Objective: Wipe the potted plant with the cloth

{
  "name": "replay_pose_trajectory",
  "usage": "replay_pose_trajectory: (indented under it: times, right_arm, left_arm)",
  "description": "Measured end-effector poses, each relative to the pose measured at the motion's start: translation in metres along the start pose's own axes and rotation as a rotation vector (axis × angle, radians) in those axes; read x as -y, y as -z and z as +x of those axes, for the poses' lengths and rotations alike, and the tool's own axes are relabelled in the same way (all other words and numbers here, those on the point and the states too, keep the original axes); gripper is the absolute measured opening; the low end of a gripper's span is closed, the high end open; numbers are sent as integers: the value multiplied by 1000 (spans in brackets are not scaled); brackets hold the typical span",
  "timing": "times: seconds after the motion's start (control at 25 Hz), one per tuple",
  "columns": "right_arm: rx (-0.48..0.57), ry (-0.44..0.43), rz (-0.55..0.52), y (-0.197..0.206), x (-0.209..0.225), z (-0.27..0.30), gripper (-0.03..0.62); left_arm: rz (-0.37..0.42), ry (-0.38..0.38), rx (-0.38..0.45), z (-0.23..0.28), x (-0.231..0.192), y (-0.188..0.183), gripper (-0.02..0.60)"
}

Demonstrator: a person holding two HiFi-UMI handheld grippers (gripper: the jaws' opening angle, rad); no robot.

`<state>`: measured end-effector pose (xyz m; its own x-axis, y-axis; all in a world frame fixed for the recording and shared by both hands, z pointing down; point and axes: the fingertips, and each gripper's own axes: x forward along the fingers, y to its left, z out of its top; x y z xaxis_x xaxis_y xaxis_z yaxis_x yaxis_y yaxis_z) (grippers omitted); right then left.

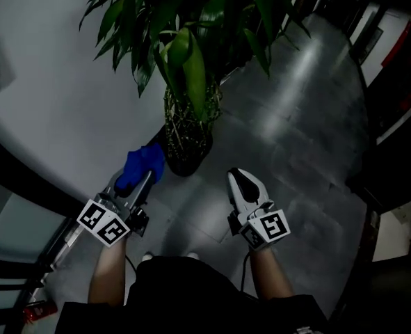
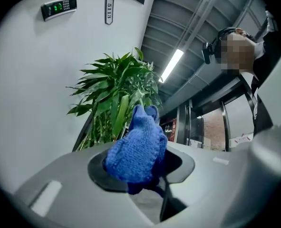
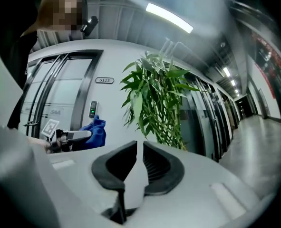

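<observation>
Cloth [image 1: 141, 164] sits pinched in my left gripper [image 1: 137, 179], a blue knitted wad bulging out past the tips. The head view alone shows the woven pot [image 1: 186, 141] standing on the grey tiled floor [image 1: 295, 152], with the cloth just beside its left side; I cannot tell whether they touch.

The left gripper view puts the cloth [image 2: 135, 148] between the dark pads of the left gripper [image 2: 140, 170], with the potted plant [image 2: 119, 99] and its stalks behind it.

My right gripper [image 1: 241, 181] hangs lower right of the pot. Its own view shows the right gripper [image 3: 139, 167] pressed together at the tips, holding nothing, and catches the cloth [image 3: 93, 133] from the side, left of the plant [image 3: 157, 99].

A wall plate [image 3: 104, 80] reads "5113". The glass door [image 3: 56, 112] carries "SAA". A keypad [image 2: 59, 7] shows green digits too small for me to read.
</observation>
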<state>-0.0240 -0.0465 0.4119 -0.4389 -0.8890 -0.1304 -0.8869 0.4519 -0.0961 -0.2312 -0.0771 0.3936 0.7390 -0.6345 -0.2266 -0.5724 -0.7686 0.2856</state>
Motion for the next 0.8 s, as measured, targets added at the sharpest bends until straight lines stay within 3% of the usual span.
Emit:
replay_pose_trajectory:
  times: [0.2,0.44,0.56,0.72,0.8]
  right_arm:
    - [-54,2,16,16,15,-20,41]
    - [-22,-3,37,14,-15,2,41]
    - [8,-32,33,7,-33,19,41]
    - [34,-50,67,3,-52,33,41]
    - [51,-59,83,2,-61,45,41]
  left_arm:
    - [75,-19,-5,-23,9,-16,155]
    - [56,-118,36,-64,-30,-33,155]
    - [74,-123,29,-72,-37,-34,155]
    - [-14,-62,26,-84,-30,-33,155]
    - [-9,-54,50,-87,-30,-40,155]
